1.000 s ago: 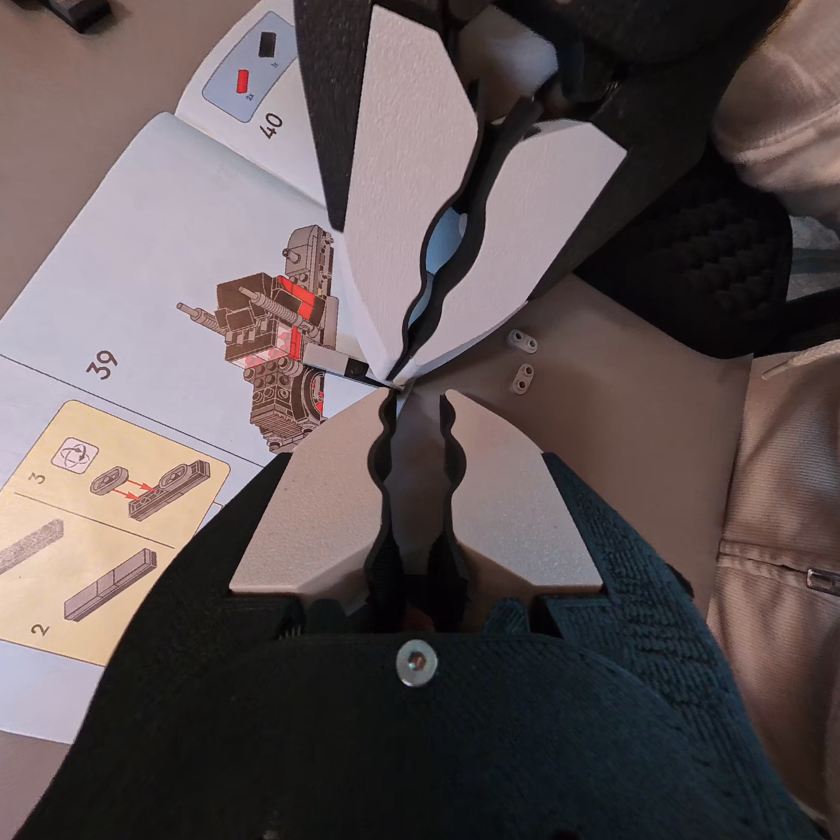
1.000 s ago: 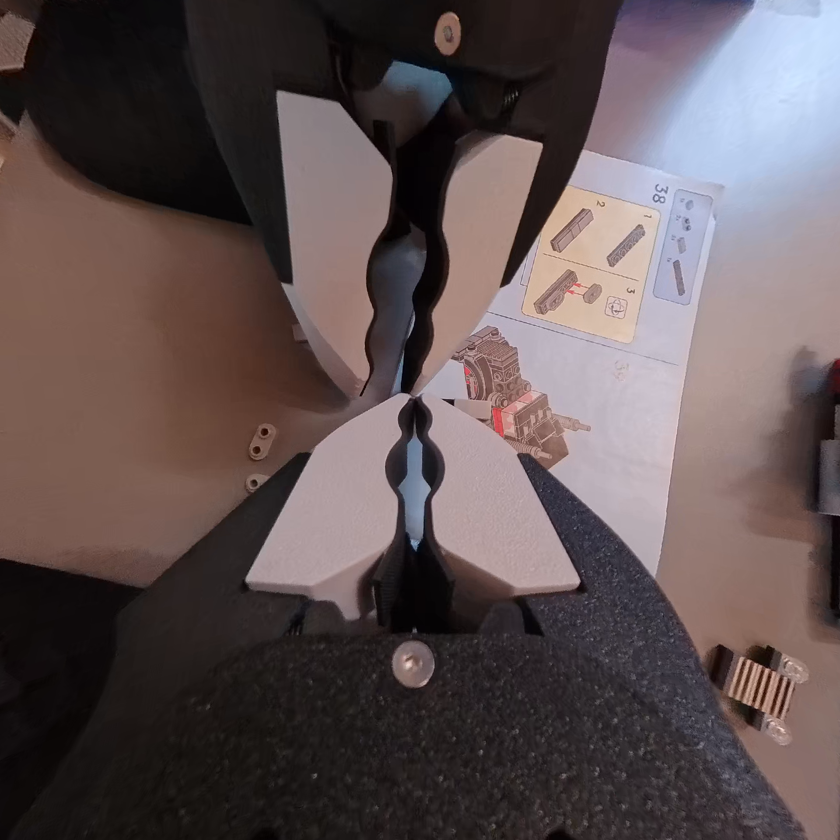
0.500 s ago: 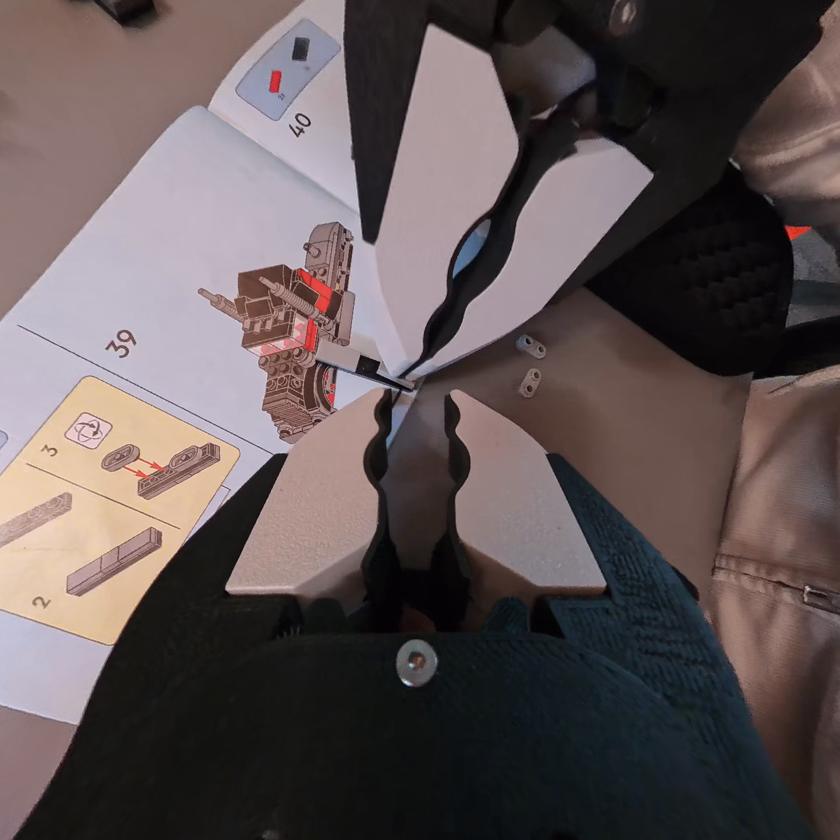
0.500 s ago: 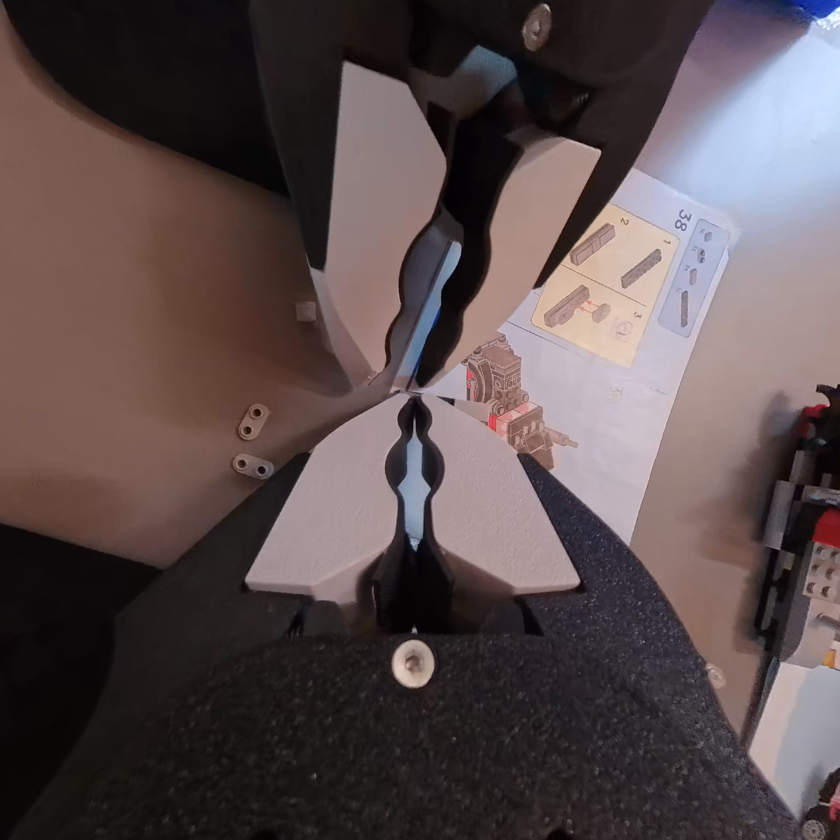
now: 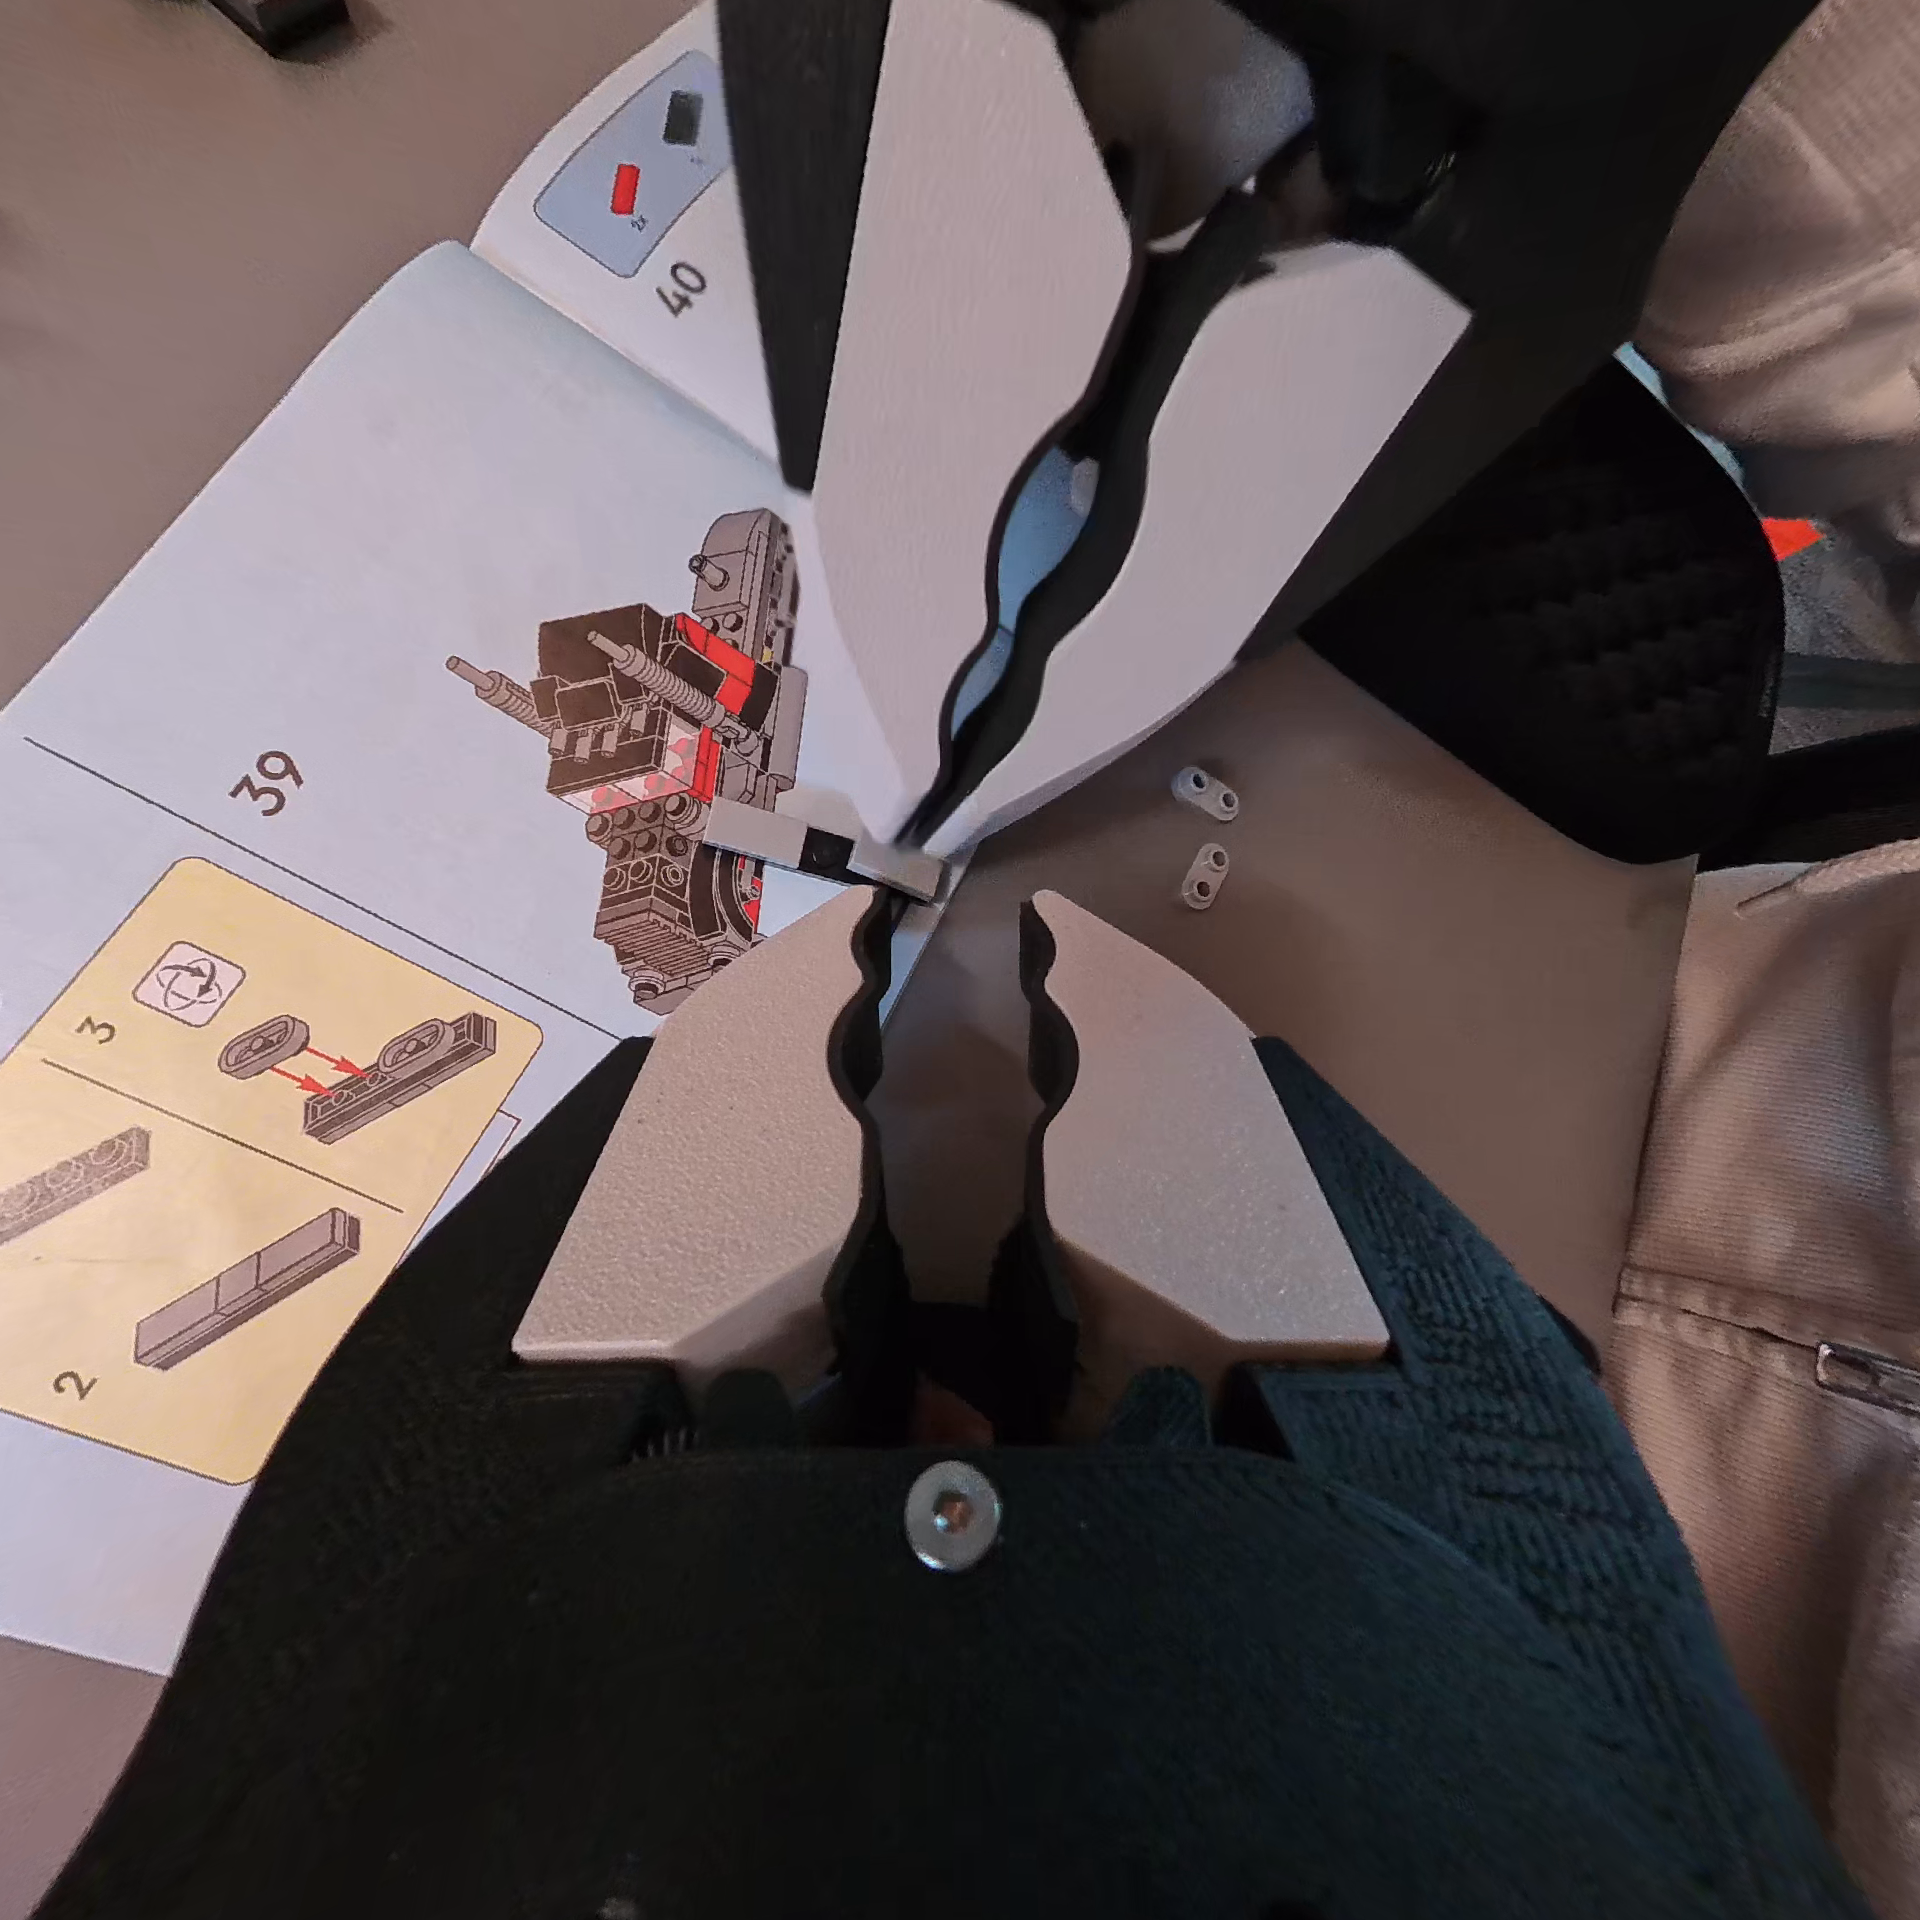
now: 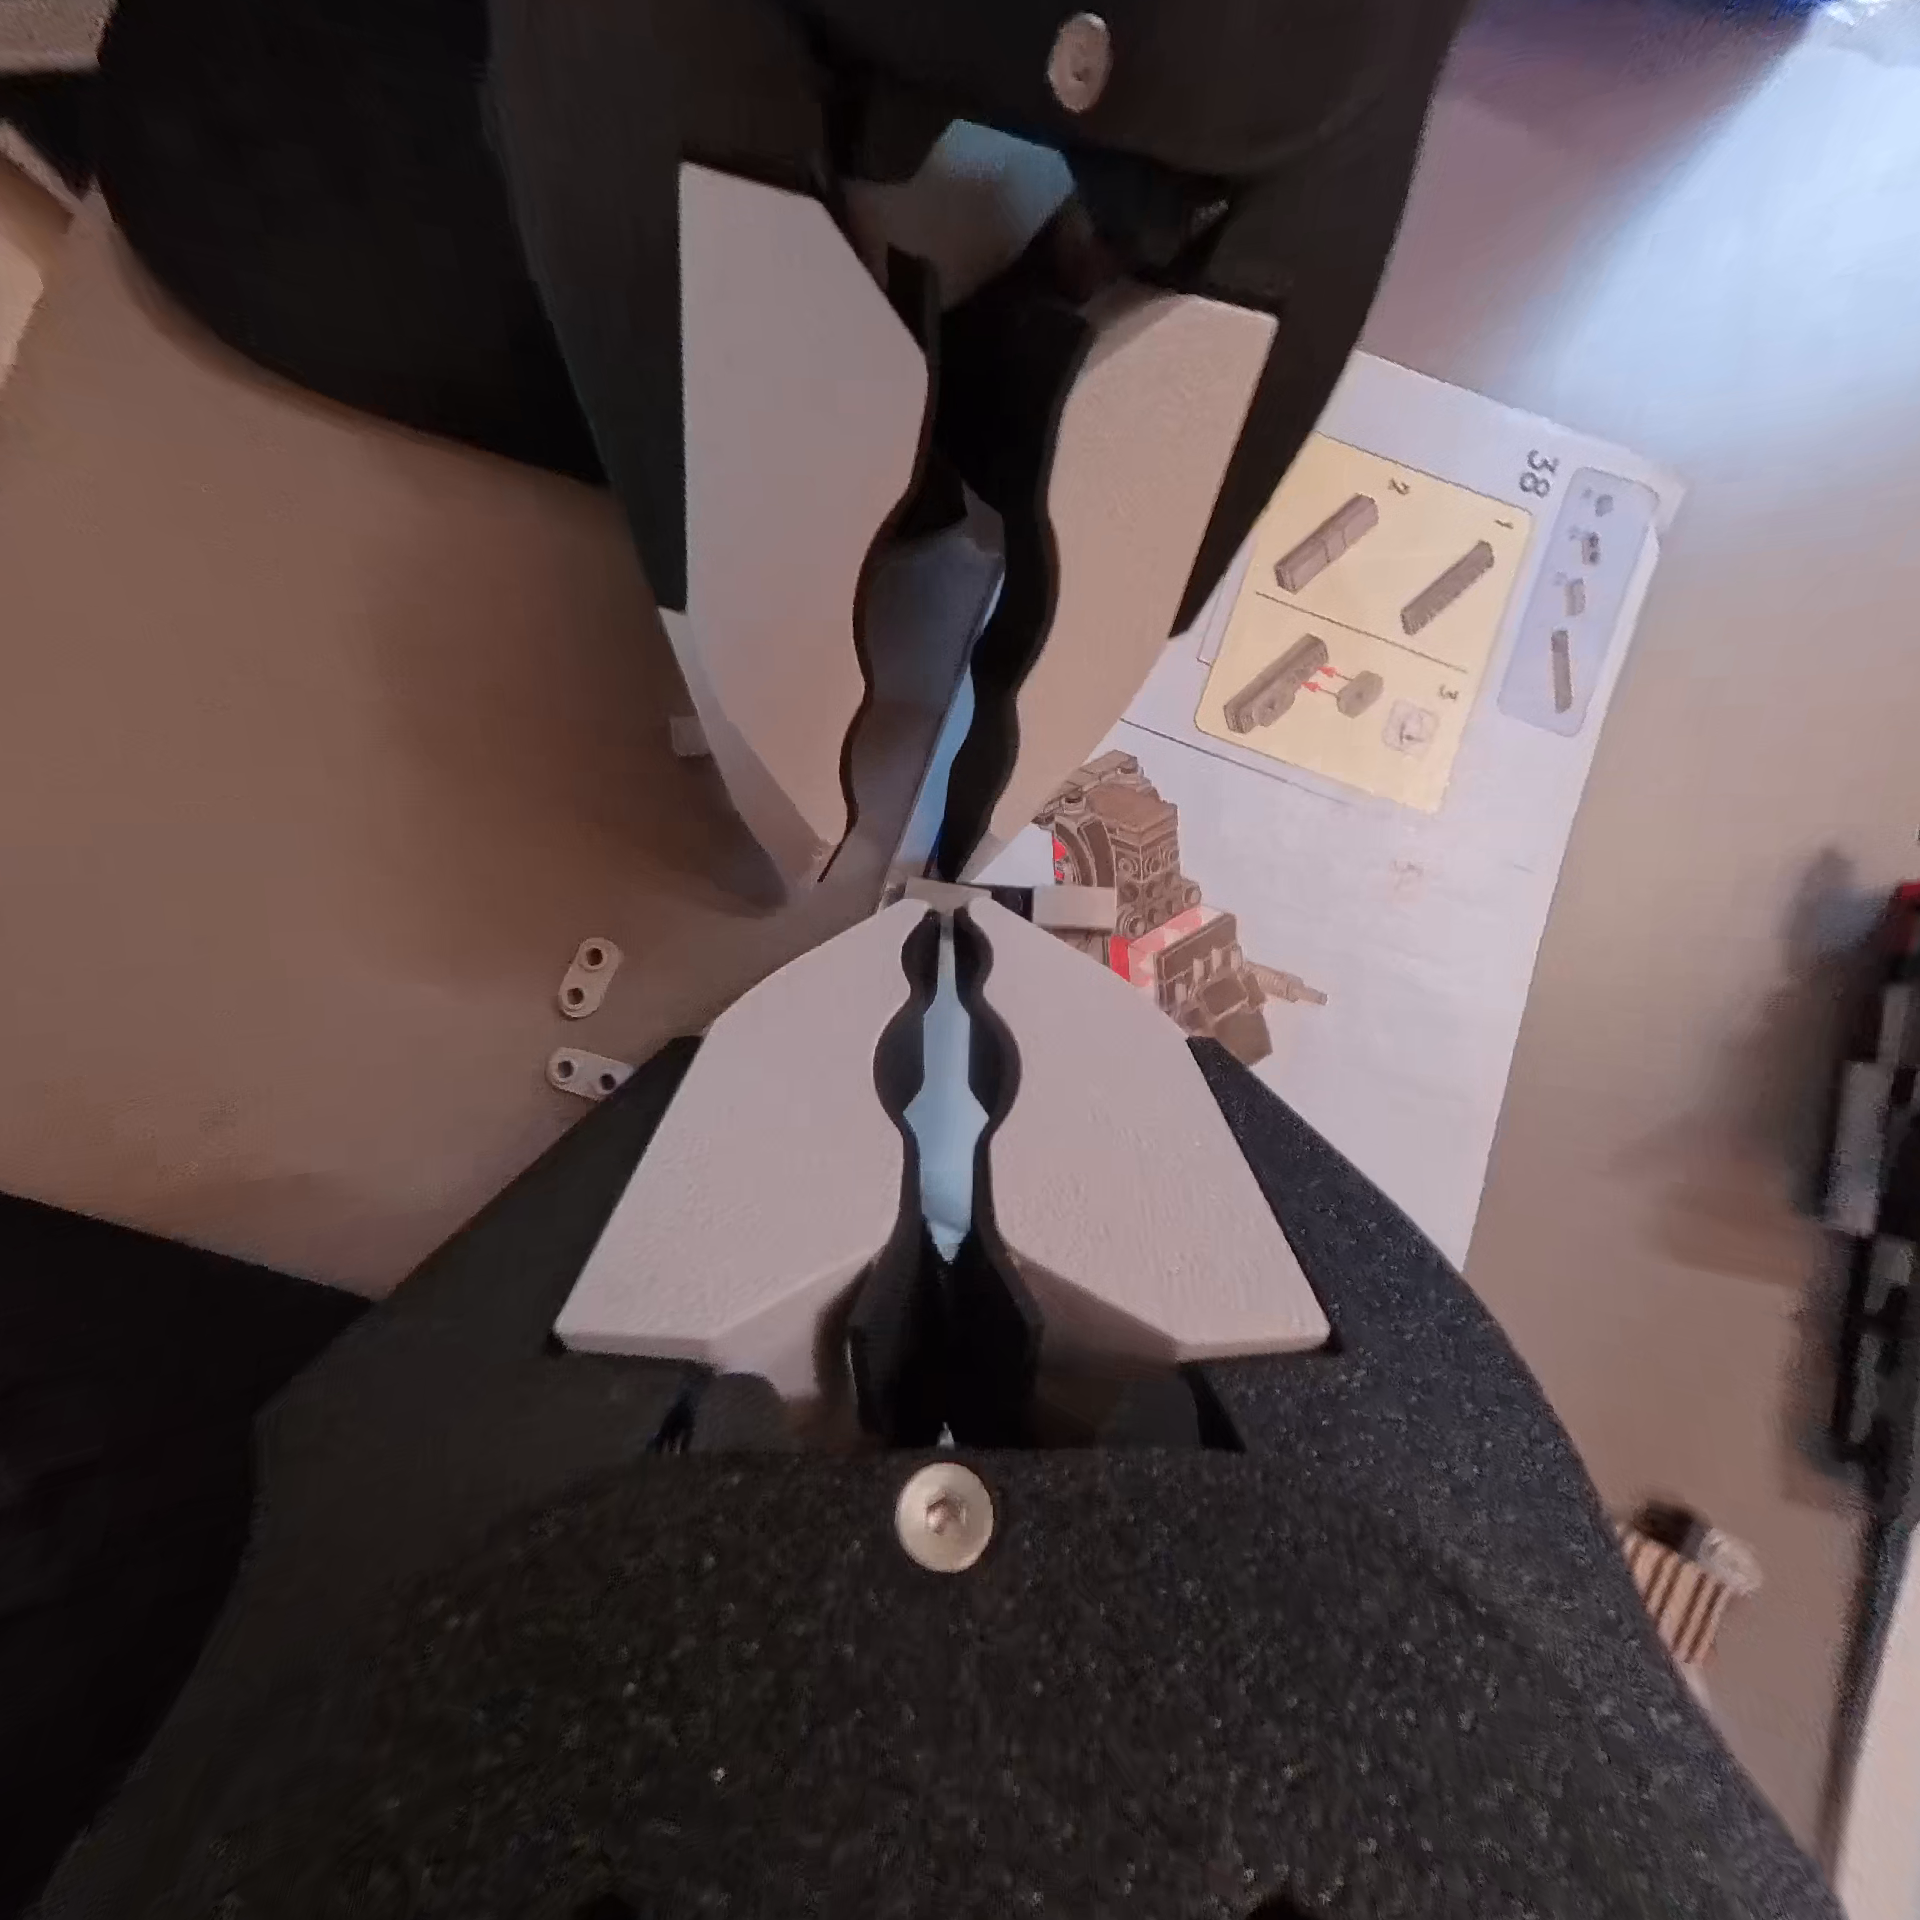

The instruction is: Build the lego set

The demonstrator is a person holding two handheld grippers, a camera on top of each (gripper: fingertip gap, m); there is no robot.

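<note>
My right gripper (image 6: pixel 940 912) is shut on a slim grey bar with a black middle section (image 5: pixel 821 847), held by one end just above the open instruction booklet (image 5: pixel 416 540). The bar also shows at the right gripper's tips in the right wrist view (image 6: pixel 1081 906). My left gripper (image 5: pixel 954 906) faces it tip to tip, open and empty. Its left fingertip (image 5: pixel 862 914) is right at the bar's near end. In the left wrist view the right gripper (image 5: pixel 914 831) comes down from the top.
Two small grey two-hole plates (image 5: pixel 1205 795) (image 5: pixel 1203 875) lie on the tan table beside the tips. A partly built model (image 6: pixel 1870 1091) and a striped piece (image 6: pixel 1683 1600) sit at the right. A person's beige clothing (image 5: pixel 1787 1143) is close by. A black piece (image 5: pixel 291 16) lies at the far left. Only a small space, under 4 cm, lies between the two pairs of fingers. The black piece (image 5: pixel 291 16) is about equally far from each gripper, around 15 cm.
More of the grey bar shows past the right gripper's tips, and its end now sits at my left gripper's left fingertip. The left gripper stays open, the right stays shut.
</note>
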